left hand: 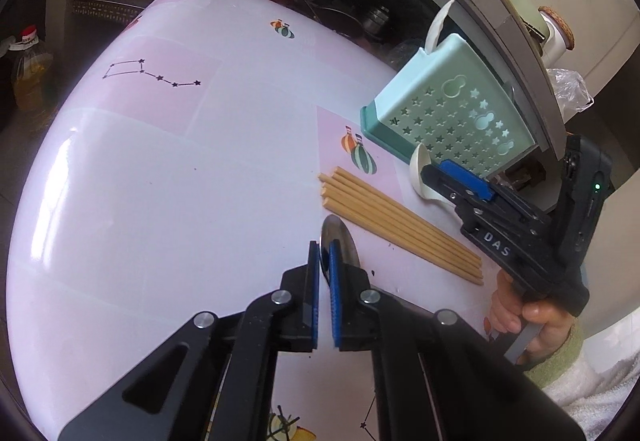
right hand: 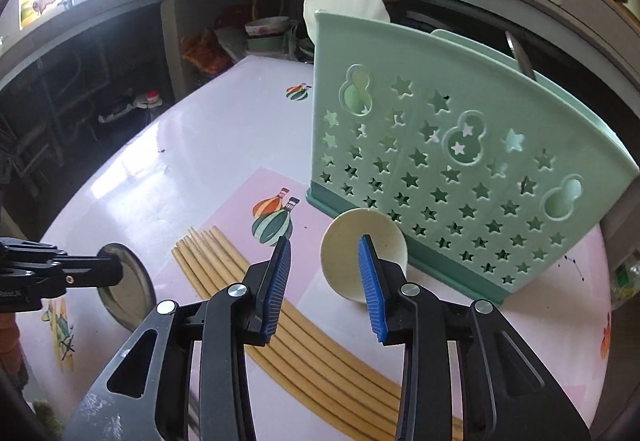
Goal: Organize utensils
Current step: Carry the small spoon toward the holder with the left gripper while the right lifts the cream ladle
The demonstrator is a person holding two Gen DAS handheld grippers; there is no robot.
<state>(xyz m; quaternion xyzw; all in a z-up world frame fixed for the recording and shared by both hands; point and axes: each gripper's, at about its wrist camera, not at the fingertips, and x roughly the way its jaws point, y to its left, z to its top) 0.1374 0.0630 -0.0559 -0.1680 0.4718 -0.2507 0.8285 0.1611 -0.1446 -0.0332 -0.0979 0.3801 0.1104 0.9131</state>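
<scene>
Right gripper (right hand: 324,289) is the nearer one to the cream spoon (right hand: 362,255): bowl sits just ahead of its right pad, lying at the foot of the green holder (right hand: 460,145) near the table's (left hand: 160,181) far-right edge, handle running back under the jaws. Jaws part-open, nothing pinched. Left gripper (left hand: 325,277) is clamped on a metal spoon (left hand: 340,241), bowl pointing away. Chopsticks (left hand: 396,223) lie in a flat row between the two spoons. The cream spoon is glossy, rounded, looks slippery
</scene>
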